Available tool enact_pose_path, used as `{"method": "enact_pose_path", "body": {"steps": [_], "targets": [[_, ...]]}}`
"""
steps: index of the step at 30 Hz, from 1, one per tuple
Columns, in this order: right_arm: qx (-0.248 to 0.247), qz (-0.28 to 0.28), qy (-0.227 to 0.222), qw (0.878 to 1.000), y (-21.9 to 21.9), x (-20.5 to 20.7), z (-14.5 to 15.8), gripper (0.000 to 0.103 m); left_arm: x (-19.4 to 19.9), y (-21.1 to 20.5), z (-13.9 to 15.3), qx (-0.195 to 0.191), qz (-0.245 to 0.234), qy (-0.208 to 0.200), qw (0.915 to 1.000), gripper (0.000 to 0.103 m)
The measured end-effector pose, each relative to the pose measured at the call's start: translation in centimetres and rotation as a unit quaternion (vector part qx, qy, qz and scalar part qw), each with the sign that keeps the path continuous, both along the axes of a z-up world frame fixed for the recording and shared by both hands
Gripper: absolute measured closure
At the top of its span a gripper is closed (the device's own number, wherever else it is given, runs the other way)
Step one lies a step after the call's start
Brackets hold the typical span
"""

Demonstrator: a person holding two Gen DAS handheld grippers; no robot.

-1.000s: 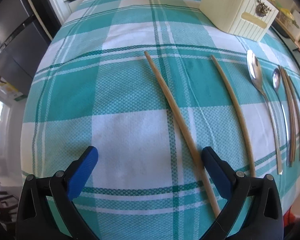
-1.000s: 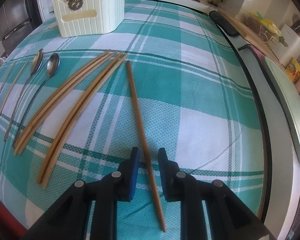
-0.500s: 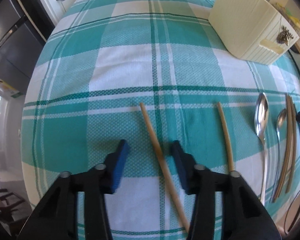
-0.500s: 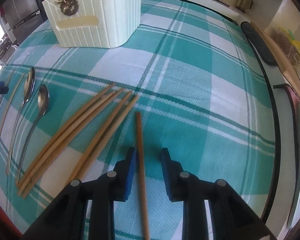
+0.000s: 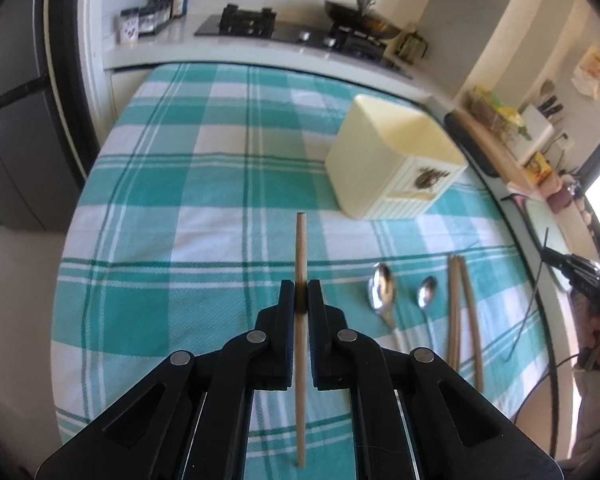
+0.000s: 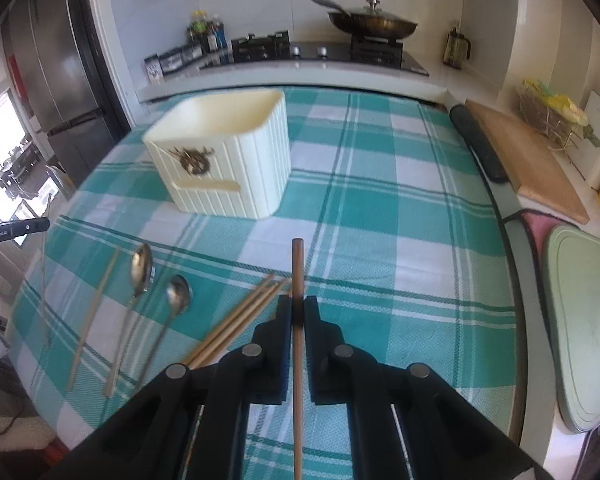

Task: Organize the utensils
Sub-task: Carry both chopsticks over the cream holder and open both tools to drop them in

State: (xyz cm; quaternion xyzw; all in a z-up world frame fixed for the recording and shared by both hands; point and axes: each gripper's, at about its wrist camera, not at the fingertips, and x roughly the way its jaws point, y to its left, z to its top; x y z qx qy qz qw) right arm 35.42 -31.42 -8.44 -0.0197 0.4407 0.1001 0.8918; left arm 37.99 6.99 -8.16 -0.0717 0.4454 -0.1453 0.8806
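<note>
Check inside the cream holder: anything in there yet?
Cream holder is open-topped. Only its bare upper inner walls show in both views; no utensil sticks up above the rim. Its floor is hidden behind the front wall, so I cannot confirm it's empty.

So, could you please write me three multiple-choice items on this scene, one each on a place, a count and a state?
1. Where does the cream utensil holder stand relative to the spoons?
A. beyond them on the checked tablecloth
B. on the stove
C. on the wooden cutting board

2. How many metal spoons lie on the cloth?
A. one
B. two
C. four

3. What is the left gripper doing?
A. open above a spoon
B. shut on a light chopstick
C. resting inside the holder

Answers: 1 A, the holder sits on the cloth past the spoons; 2 B, a larger spoon and a smaller spoon show; 3 B, its jaws pinch the lifted stick.
</note>
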Motion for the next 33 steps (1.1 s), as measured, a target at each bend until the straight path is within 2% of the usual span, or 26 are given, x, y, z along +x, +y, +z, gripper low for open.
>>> {"method": "enact_pose_path", "body": {"steps": [6,11,17,20,22,24,26,31,33], "targets": [[0.018,0.006,-0.08,0.997,0.4,-3.1,6.5,0.097,-3.0,-1.0,5.8,-0.034,-0.03,-0.076,0.9961,0.098],[0.041,0.005,-0.156,0.987,1.2,-2.9,11.3,0.097,-1.9,-2.1,10.9,-0.065,-0.053,-0.123,0.9888,0.098],[0.059,0.005,-0.274,0.96,3.3,1.9,17.3,0.097,1.8,-4.8,18.0,-0.079,-0.05,-0.206,0.974,0.098],[0.069,0.003,-0.331,0.941,4.9,5.2,18.7,0.097,3.7,-6.6,19.5,-0.075,-0.036,-0.242,0.9667,0.098],[0.066,-0.001,-0.358,0.931,6.0,7.2,18.7,0.097,5.0,-7.8,19.6,-0.068,-0.029,-0.253,0.9646,0.098],[0.057,-0.002,-0.358,0.932,7.3,9.4,17.3,0.097,6.7,-9.0,18.6,-0.056,-0.02,-0.251,0.9662,0.098],[0.054,-0.009,-0.333,0.941,8.1,11.5,15.2,0.097,8.6,-9.9,16.8,-0.05,-0.01,-0.229,0.972,0.098],[0.066,-0.021,-0.212,0.975,8.6,15.3,9.1,0.097,12.8,-11.8,10.9,-0.029,-0.01,-0.146,0.9888,0.098],[0.067,-0.024,-0.164,0.984,8.5,16.3,7.1,0.097,14.3,-12.8,8.6,-0.015,-0.016,-0.109,0.9938,0.098]]}}
